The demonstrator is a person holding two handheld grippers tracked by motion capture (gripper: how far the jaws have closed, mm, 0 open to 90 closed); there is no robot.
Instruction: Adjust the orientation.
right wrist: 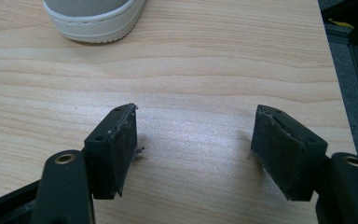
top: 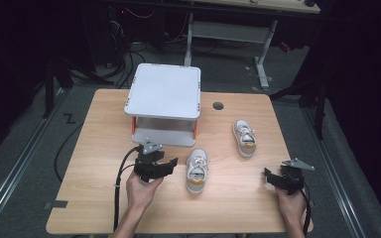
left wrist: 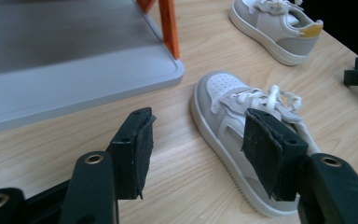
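sneaker, grey-white with yellow heel, lies beside spread, empty left hand-held gripper.

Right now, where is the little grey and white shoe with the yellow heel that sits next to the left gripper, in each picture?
High view: grey and white shoe with yellow heel, centre, right of the left gripper.
Left gripper view: lower right, partly behind the right-hand jaw.
Right gripper view: a grey toe at the top edge; I cannot tell whose.
Shared landmark: wooden table.
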